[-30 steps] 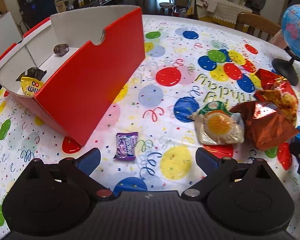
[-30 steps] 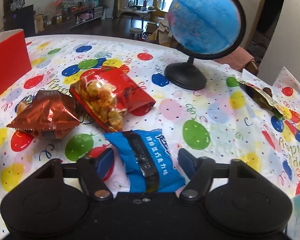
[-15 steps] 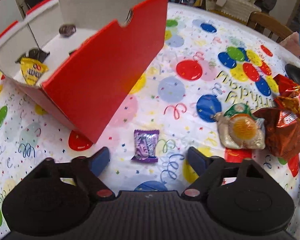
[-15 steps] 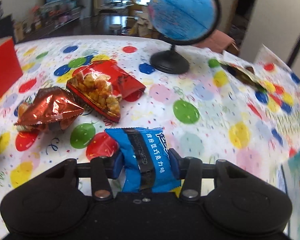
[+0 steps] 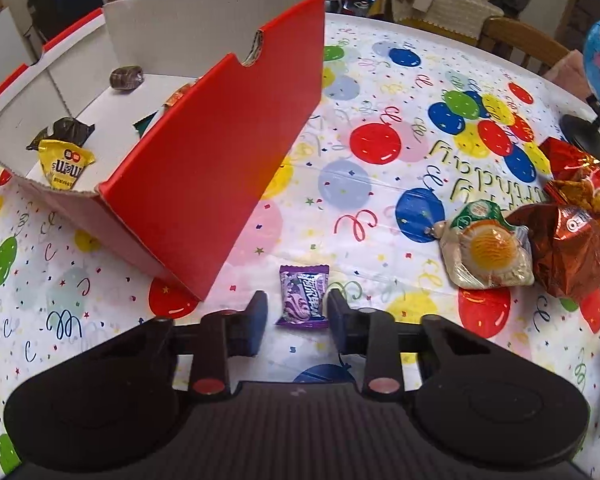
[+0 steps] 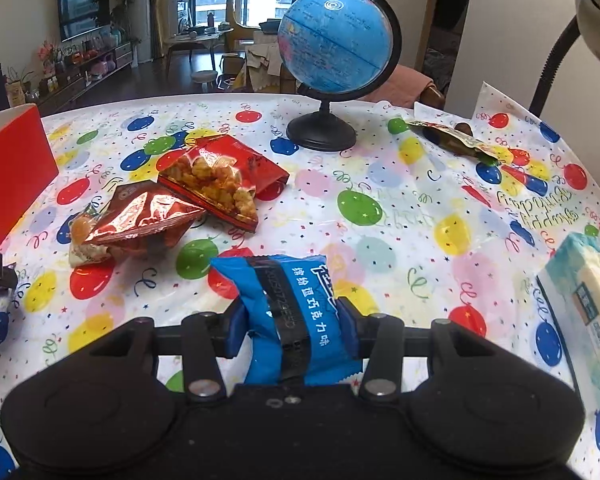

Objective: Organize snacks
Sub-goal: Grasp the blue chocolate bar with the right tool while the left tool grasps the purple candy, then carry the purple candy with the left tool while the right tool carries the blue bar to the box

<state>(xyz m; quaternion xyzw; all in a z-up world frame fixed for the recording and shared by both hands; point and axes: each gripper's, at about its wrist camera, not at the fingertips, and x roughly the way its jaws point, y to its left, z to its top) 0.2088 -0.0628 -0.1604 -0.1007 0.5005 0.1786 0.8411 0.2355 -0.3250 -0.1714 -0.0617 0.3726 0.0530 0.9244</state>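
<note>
A small purple candy [image 5: 303, 298] lies on the balloon-print tablecloth, just right of the red box [image 5: 220, 152]. My left gripper [image 5: 298, 312] points down over it and its jaws are closing. The candy sits between the fingers; a gap still shows on its left side. Inside the box lie a yellow M&M's packet [image 5: 64, 164] and a dark wrapped candy [image 5: 127, 77]. My right gripper [image 6: 292, 320] is shut on a blue snack packet [image 6: 288, 292] and holds it above the table.
An egg-print snack [image 5: 488, 252], a copper foil bag [image 5: 568, 248] and a red bag of fried snacks [image 6: 220, 180] lie together mid-table. A globe [image 6: 336, 44] stands behind them, a brown-green packet [image 6: 456, 140] to its right. A tissue pack [image 6: 588, 292] sits at the right edge.
The left jaws have narrowed from wide apart to close around the purple candy. The right jaws have shut on the blue packet and lifted it off the table.
</note>
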